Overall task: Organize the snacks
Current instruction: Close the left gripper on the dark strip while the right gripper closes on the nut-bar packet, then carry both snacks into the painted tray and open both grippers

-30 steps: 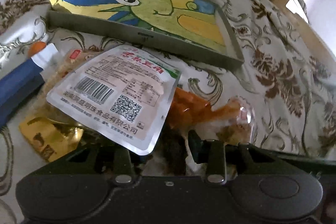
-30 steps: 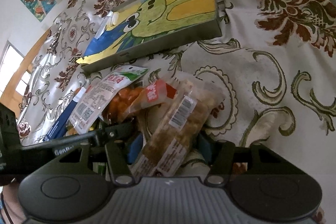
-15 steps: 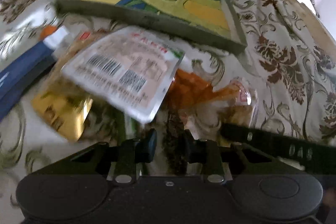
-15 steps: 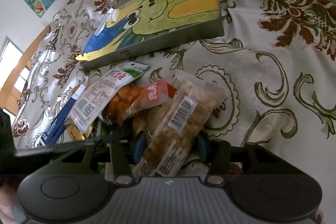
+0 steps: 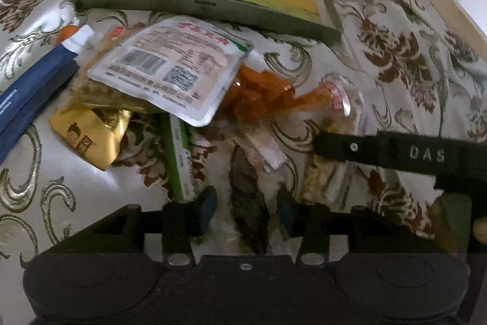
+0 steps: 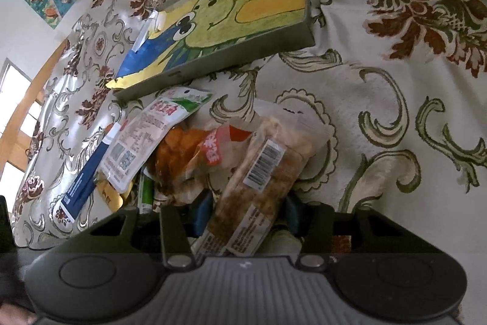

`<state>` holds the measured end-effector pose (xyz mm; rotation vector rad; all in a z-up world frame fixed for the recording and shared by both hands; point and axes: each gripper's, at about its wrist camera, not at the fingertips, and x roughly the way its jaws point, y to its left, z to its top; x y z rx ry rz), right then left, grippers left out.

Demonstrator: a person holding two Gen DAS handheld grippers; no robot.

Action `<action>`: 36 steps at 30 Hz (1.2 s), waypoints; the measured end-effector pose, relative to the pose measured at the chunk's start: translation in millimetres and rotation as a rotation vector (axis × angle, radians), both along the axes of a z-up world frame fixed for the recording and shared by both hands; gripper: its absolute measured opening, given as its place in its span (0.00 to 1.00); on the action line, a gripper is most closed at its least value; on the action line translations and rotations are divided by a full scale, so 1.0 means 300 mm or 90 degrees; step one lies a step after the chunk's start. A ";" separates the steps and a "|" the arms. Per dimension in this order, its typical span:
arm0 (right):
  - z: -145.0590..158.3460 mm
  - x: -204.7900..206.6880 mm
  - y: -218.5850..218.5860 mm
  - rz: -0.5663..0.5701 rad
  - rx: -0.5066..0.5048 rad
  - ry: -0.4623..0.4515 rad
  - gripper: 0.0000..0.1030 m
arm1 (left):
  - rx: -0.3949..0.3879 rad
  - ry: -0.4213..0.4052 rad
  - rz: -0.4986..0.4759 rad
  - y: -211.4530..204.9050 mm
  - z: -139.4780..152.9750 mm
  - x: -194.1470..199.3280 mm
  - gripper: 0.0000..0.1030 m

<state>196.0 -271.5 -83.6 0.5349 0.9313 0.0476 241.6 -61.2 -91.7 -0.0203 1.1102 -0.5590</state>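
Cream cloth patterned with brown flowers and olive scrolls [image 6: 380,99] covers the surface, and on it a grey-rimmed shallow tray lined with a crayon drawing of a green frog [image 6: 231,20] lies just beyond a loose heap of snack packets. Near the heap's left side, the left gripper [image 5: 245,203] has its jaws opening around a dark-filled clear packet [image 5: 248,197] whose sides the pads stand clear of, beside a silver pouch printed with a barcode and QR code [image 5: 170,66], an orange-filled clear bag [image 5: 258,93] and a gold foil packet [image 5: 88,136]. On the right, the right gripper [image 6: 246,210] has a long clear packet of brown biscuits with a barcode label [image 6: 261,181] between its jaws, though whether the pads press on it cannot be told.
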 end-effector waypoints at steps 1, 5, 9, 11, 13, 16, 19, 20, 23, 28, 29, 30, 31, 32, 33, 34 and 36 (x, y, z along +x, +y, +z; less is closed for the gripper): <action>-0.002 0.002 0.003 0.003 0.001 0.002 0.55 | 0.007 -0.003 -0.008 -0.011 -0.002 -0.002 0.53; -0.007 0.002 0.013 0.014 -0.008 0.001 0.57 | 0.028 -0.016 -0.022 -0.028 -0.012 -0.008 0.52; -0.026 0.009 0.010 0.015 0.001 0.005 0.61 | 0.040 -0.026 -0.034 -0.031 -0.014 -0.016 0.49; -0.033 0.011 0.009 0.020 0.006 0.004 0.65 | 0.050 -0.036 -0.038 -0.035 -0.012 -0.026 0.48; -0.034 0.009 0.010 0.022 0.010 0.002 0.63 | 0.057 -0.046 -0.035 -0.039 -0.009 -0.036 0.47; -0.028 0.001 0.013 0.021 -0.003 0.002 0.54 | 0.061 -0.053 -0.025 -0.036 0.000 -0.053 0.44; -0.020 -0.005 0.017 0.026 -0.003 0.004 0.53 | 0.059 -0.060 -0.017 -0.029 0.010 -0.075 0.44; -0.017 -0.009 0.017 0.026 0.001 0.005 0.52 | 0.059 -0.063 -0.015 -0.027 0.012 -0.085 0.43; -0.007 -0.028 0.007 0.019 0.026 0.003 0.50 | 0.056 -0.072 0.004 -0.018 0.026 -0.114 0.42; 0.024 -0.069 -0.018 0.007 0.049 -0.014 0.46 | 0.010 -0.073 0.047 0.016 0.064 -0.159 0.42; 0.032 -0.079 -0.024 0.004 0.053 -0.019 0.46 | 0.005 -0.081 0.054 0.019 0.074 -0.172 0.42; 0.038 -0.085 -0.030 0.001 0.057 -0.022 0.45 | 0.003 -0.093 0.062 0.022 0.083 -0.186 0.42; 0.044 -0.093 -0.034 -0.002 0.059 -0.026 0.45 | 0.000 -0.101 0.069 0.024 0.089 -0.197 0.42; 0.051 -0.097 -0.040 -0.005 0.060 -0.030 0.45 | -0.006 -0.106 0.076 0.029 0.096 -0.209 0.42; 0.057 -0.103 -0.044 -0.007 0.060 -0.035 0.45 | -0.015 -0.109 0.085 0.036 0.102 -0.219 0.42; 0.066 -0.110 -0.046 -0.009 0.060 -0.041 0.45 | -0.026 -0.111 0.096 0.043 0.108 -0.229 0.42; 0.086 -0.124 -0.053 -0.011 0.057 -0.057 0.45 | -0.045 -0.121 0.114 0.056 0.121 -0.249 0.42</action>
